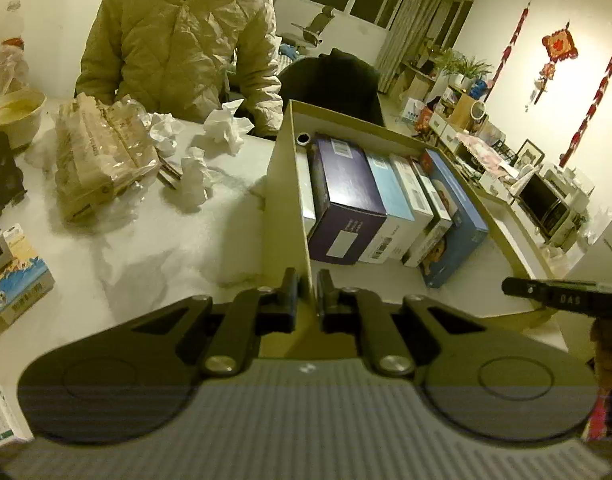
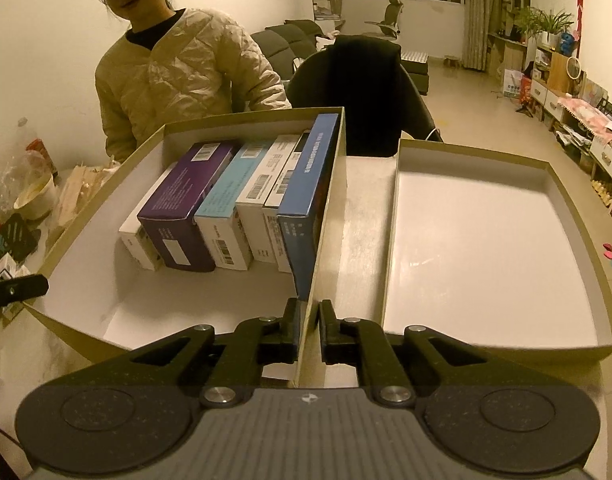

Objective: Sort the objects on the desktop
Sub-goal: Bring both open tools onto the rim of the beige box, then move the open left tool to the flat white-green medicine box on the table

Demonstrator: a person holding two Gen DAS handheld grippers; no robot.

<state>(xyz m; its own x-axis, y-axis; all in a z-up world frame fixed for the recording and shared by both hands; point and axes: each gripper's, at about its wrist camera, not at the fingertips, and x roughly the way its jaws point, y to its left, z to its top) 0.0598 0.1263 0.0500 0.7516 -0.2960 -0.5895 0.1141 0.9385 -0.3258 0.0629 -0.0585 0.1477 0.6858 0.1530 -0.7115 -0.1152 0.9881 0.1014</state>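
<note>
My left gripper (image 1: 307, 294) is clamped on the left wall of the cardboard box (image 1: 284, 184), one finger on either side of the thin card. My right gripper (image 2: 308, 322) pinches the same box's (image 2: 333, 184) right wall in the same way, so I hold the box by two opposite sides over the white table (image 1: 154, 240).

Inside it a row of packages stands on edge, pressed side by side: a thin white box (image 2: 140, 240), a purple box (image 2: 186, 216), a pale blue box (image 2: 226, 216), two white ones with barcodes, and a dark blue box (image 2: 306, 208) leaning against the right wall. In the left wrist view a small dark round object (image 1: 304, 138) lies in the far corner.

Just beside the box on the right, the box lid (image 2: 577, 208) lies open side up, showing only its white floor.
</note>
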